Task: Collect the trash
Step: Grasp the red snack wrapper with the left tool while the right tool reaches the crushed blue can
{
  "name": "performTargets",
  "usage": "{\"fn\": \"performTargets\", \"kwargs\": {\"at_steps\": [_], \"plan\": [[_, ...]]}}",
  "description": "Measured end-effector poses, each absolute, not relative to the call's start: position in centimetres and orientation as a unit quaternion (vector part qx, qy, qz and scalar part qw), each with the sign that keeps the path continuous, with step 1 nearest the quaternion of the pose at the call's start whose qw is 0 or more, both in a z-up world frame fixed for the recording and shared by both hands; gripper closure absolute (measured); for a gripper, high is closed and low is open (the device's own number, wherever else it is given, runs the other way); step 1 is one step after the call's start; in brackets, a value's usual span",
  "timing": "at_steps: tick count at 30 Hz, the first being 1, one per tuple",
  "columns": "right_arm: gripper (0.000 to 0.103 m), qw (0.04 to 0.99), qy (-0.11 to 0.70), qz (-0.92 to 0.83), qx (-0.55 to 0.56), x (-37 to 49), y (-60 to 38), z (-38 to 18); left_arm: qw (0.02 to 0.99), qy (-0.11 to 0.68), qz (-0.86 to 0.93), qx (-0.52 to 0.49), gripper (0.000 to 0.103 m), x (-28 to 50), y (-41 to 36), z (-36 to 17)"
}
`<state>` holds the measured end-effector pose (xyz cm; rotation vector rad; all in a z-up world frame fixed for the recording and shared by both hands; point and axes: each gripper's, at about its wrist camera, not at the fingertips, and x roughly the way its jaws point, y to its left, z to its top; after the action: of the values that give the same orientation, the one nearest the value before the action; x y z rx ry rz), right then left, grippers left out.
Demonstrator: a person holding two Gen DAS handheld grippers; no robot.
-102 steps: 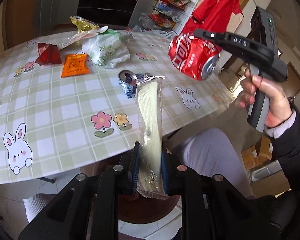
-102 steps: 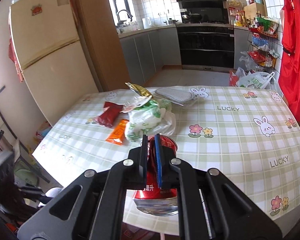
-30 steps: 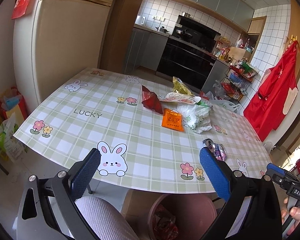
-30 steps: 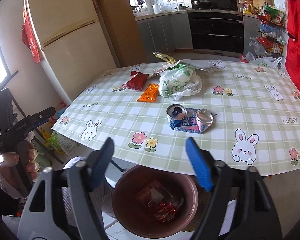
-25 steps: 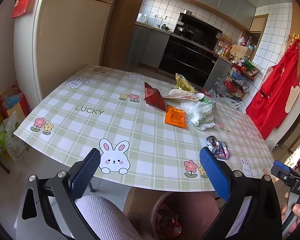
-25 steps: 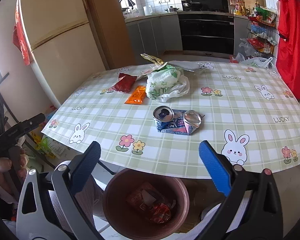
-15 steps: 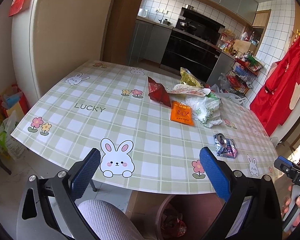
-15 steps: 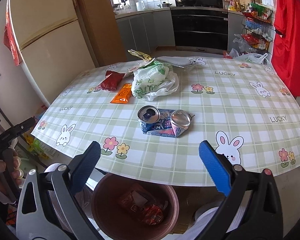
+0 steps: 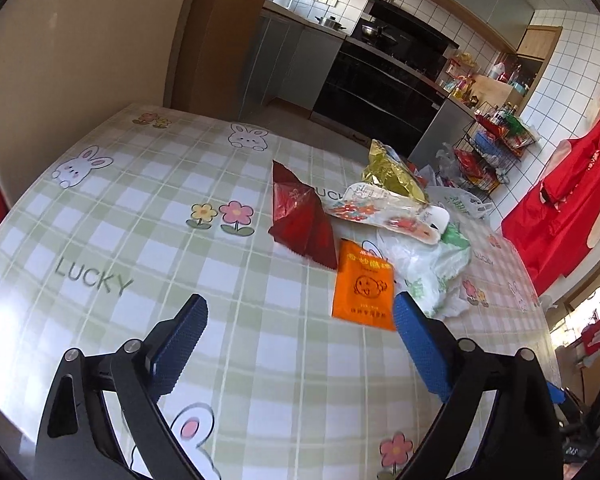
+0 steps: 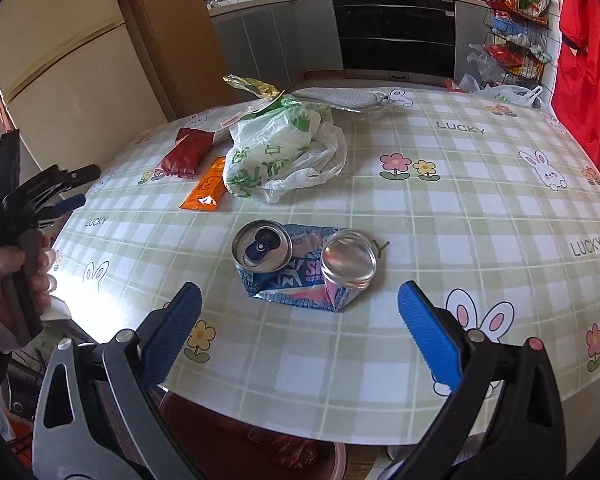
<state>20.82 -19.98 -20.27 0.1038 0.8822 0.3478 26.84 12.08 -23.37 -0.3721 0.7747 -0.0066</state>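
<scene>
My left gripper [image 9: 300, 316] is open and empty above the table, with an orange snack packet [image 9: 363, 285] just ahead of its right finger. A dark red wrapper [image 9: 300, 216], a white printed wrapper [image 9: 384, 214], a gold foil bag [image 9: 392, 172] and a white-green plastic bag [image 9: 424, 264] lie beyond. My right gripper [image 10: 300, 304] is open and empty, with a crushed blue can [image 10: 300, 260] just ahead between its fingers. The orange packet [image 10: 206, 190], red wrapper [image 10: 186, 152] and plastic bag [image 10: 280, 152] lie farther back. The left gripper [image 10: 60, 200] shows at the left edge.
The round table [image 10: 480, 184] has a green checked cloth. A reddish-brown bin [image 10: 260, 444] holding trash stands under the near edge. A grey flat pouch [image 10: 340, 98] lies at the far side. A fridge [image 10: 68, 80] and kitchen cabinets [image 10: 284, 36] stand behind.
Both grippers let their trash drop into the bin and opened. They have since moved forward over the table, the left toward the orange packet, the right toward the crushed blue can.
</scene>
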Motion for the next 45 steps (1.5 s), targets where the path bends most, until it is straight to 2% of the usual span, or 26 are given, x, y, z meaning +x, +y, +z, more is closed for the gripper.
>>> {"fn": "performTargets", "kwargs": {"at_steps": [7, 14, 17, 20, 22, 25, 27, 34, 39, 45], "plan": [[0.006, 0.874, 0.449, 0.178, 0.047, 24.1, -19.0, -22.8, 0.892, 0.414, -0.005, -0.18, 0.015, 36.1, 12.5, -26.0], [0.006, 0.869, 0.456, 0.187, 0.048, 25.3, -18.4, -23.8, 0.878, 0.452, 0.008, -0.159, 0.017, 40.8, 11.9, -29.0], [0.006, 0.868, 0.458, 0.186, 0.049, 25.6, -18.4, -24.1, 0.869, 0.468, 0.005, -0.161, 0.024, 41.9, 11.6, -30.0], [0.006, 0.867, 0.46, 0.187, 0.048, 25.8, -18.4, -24.2, 0.865, 0.476, 0.005, -0.16, 0.036, 42.2, 11.3, -30.6], [0.006, 0.866, 0.46, 0.19, 0.045, 25.8, -18.2, -24.3, 0.868, 0.472, 0.006, -0.155, 0.048, 42.0, 11.2, -30.5], [0.006, 0.864, 0.459, 0.205, 0.036, 25.8, -17.6, -24.3, 0.876, 0.464, 0.001, -0.13, 0.057, 41.2, 11.0, -29.9], [0.007, 0.863, 0.456, 0.217, 0.026, 25.7, -17.0, -24.2, 0.88, 0.458, -0.011, -0.124, 0.06, 40.5, 11.2, -29.7], [0.03, 0.856, 0.452, 0.251, -0.009, 26.4, -14.9, -24.2, 0.894, 0.43, -0.018, -0.124, 0.062, 36.9, 12.4, -27.7], [0.036, 0.852, 0.457, 0.253, -0.032, 27.4, -13.6, -24.9, 0.906, 0.4, -0.027, -0.135, 0.062, 32.8, 12.9, -25.6], [0.036, 0.85, 0.467, 0.238, -0.062, 28.0, -12.7, -25.6, 0.912, 0.374, -0.049, -0.159, 0.062, 26.4, 12.8, -24.4]]}}
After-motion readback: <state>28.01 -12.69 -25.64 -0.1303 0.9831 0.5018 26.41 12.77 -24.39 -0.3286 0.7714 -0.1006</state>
